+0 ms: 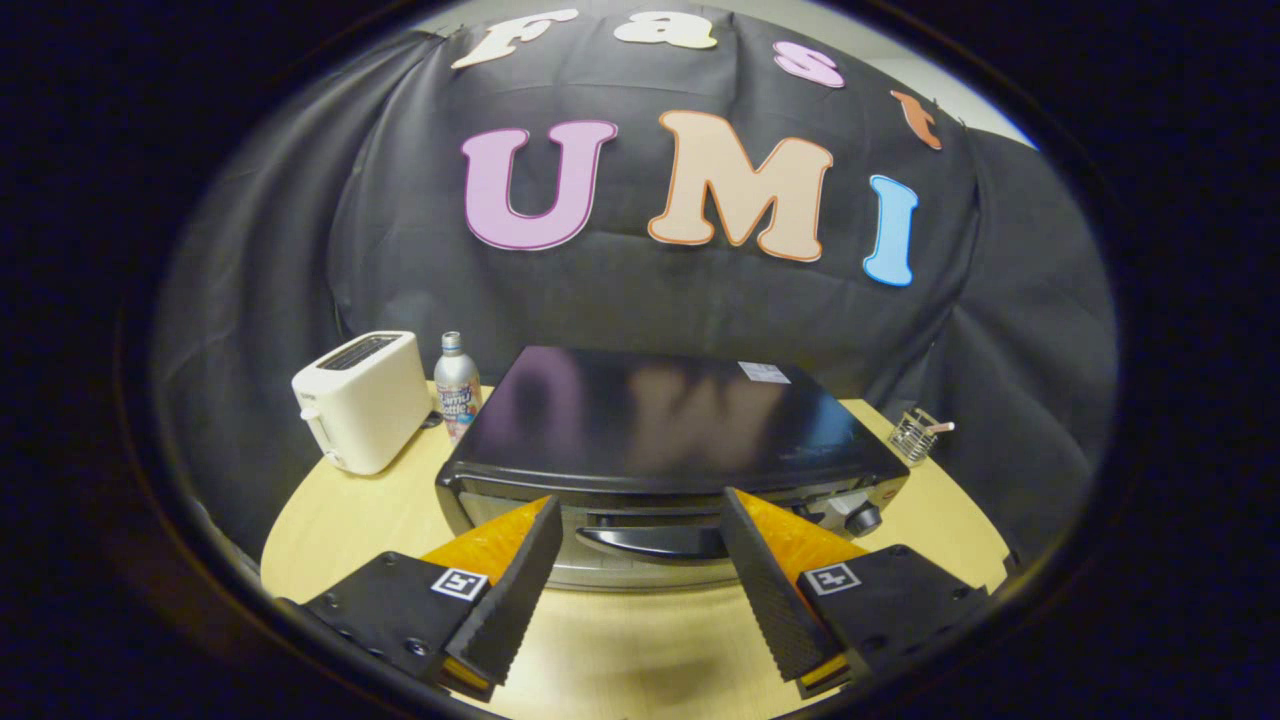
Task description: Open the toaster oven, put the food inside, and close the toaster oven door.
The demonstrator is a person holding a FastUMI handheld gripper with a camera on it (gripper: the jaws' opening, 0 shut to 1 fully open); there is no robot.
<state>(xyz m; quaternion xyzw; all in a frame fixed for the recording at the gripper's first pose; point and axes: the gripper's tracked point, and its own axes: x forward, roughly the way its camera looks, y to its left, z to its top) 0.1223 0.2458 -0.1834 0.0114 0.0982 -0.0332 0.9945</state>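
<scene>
Toaster oven sits mid-table, a wide low box w/ glossy black top that mirrors the wall behind; small pale sticker near its back right corner. Front face is silvery metal w/ a dark glass door, shut. Curved black handle runs across the upper part of the door; round black knob on the right end of the front panel.

Gripper is spread wide, holding nothing. Two fingers angle in toward the oven front, one each side of the handle, tips level w/ the door's top edge; cannot tell if tips touch the oven or hang just short of it. Fingers are wedge-shaped: orange backs, black ribbed rubber pads on the inner faces. Black blocky mounts behind them, each w/ a square b/w marker tag.

Table is round, light wood grain, smooth finish. Left of the oven, a cream plastic pop-up toaster, boxy w/ rounded corners, slots on top. Between it & the oven, a slim silver metal bottle w/ printed label, upright, just beside the oven's back left corner. Right of the oven near the table rim, a small wire-mesh basket, sth pale sticking out of it.
</scene>
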